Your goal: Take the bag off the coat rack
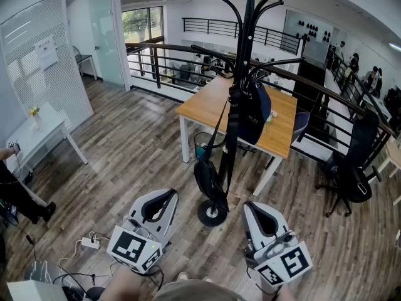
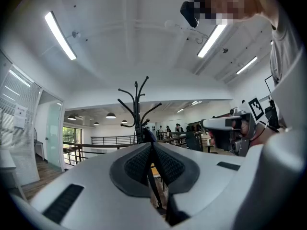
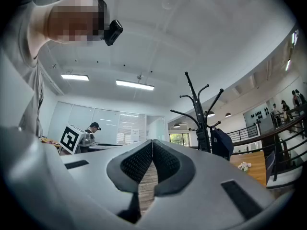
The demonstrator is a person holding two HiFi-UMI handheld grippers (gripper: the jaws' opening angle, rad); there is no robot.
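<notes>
Ahead of the person, on the grey-brown wooden plank floor (image 1: 138, 143), a tall black metal coat rack with curved hooks (image 1: 235, 105) is standing on its round base, just in front of a light wooden table with white legs (image 1: 203, 105). Two bags are hanging from it. A dark navy fabric bag (image 1: 257, 115) is sitting high against the pole on the right side, and a smaller black pouch on a long strap (image 1: 207, 177) is dangling low on the left (the task names only one bag, and these pictures are not settling which).

Both tools are hovering low and near the person, well apart from the rack. The left grey two-jaw gripper (image 1: 164, 196) is pointing up toward the pole. Its own view is showing the dark ribbed pads pressed together at the tips with nothing pinched between them. The right grey two-jaw gripper (image 1: 254, 209) is doing likewise, its jaws meeting tip to tip on nothing, with the rack and the navy bag off to its right.

With both bags on their hooks, I am judging the step in hand to be the approach. The next move is calling for one gripper to spread its jaws and rise to the strap or loop near its hook. It would then be closing on that strap and lifting it over the upturned hook tip before drawing it away.
</notes>
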